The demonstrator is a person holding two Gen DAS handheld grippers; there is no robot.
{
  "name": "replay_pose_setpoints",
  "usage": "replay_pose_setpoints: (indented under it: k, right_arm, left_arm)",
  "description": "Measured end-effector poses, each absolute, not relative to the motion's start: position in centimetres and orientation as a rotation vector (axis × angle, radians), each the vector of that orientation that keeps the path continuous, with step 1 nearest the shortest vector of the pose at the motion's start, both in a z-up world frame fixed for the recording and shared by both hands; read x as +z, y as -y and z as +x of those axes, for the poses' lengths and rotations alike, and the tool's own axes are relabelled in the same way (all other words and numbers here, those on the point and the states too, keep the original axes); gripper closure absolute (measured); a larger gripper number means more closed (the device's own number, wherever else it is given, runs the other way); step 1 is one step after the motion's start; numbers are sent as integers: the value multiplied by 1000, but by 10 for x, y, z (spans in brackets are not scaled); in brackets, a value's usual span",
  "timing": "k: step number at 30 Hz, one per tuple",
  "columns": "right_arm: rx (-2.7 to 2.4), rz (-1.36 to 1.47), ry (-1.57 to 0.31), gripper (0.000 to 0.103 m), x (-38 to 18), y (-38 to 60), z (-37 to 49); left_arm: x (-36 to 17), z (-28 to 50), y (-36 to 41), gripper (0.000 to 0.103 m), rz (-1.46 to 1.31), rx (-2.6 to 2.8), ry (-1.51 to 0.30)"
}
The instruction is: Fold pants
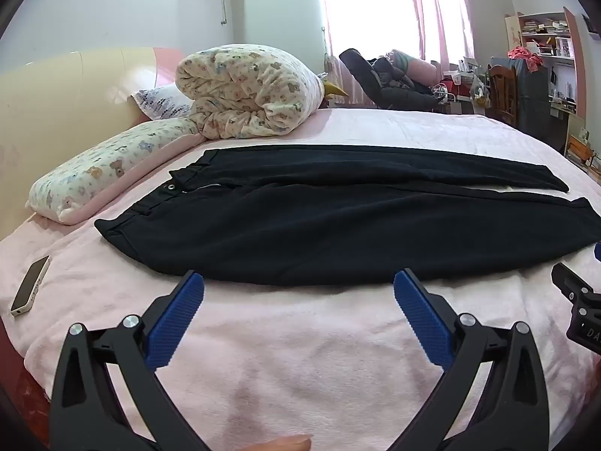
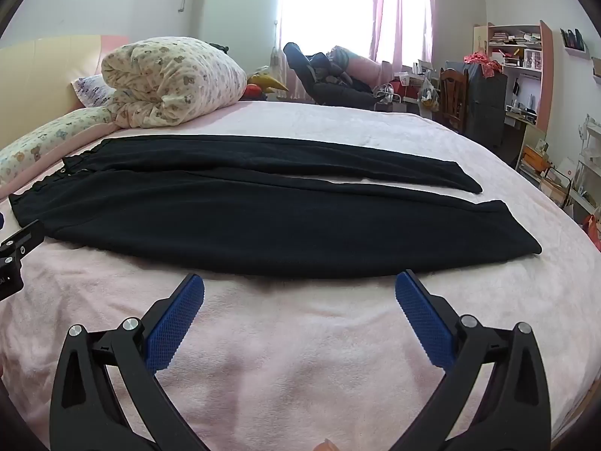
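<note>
Black pants (image 1: 319, 221) lie flat across a pink bed (image 1: 300, 357), waistband to the left, both legs stretched to the right. In the right wrist view the same pants (image 2: 263, 225) show both leg ends at the right. My left gripper (image 1: 298, 293) hovers just short of the pants' near edge, open, nothing between its blue pads (image 1: 176, 323). My right gripper (image 2: 299, 293) is likewise open and empty, near the lower leg's near edge. Part of the right gripper's body (image 1: 578, 304) shows at the left wrist view's right edge.
A phone (image 1: 30, 289) lies on the bed at the near left. A rolled patterned quilt (image 1: 248, 94) and a long pillow (image 1: 101, 173) sit by the headboard. A dark chair with clothes (image 1: 383, 79), a wooden chair and cluttered shelves (image 2: 518, 75) stand beyond the bed.
</note>
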State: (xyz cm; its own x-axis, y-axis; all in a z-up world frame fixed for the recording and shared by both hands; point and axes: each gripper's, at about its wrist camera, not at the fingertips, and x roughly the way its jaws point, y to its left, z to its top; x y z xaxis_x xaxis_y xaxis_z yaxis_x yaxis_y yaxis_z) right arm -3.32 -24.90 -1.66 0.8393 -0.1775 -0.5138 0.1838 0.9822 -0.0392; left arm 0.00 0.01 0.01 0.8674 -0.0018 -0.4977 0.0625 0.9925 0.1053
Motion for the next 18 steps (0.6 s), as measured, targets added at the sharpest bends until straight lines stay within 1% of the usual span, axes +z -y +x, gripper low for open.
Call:
replay_pose_setpoints:
  k: [18]
  right_arm:
    - [-191, 13, -546, 1, -18, 248, -32]
  left_arm:
    - [0, 0, 0, 2, 118, -34, -524]
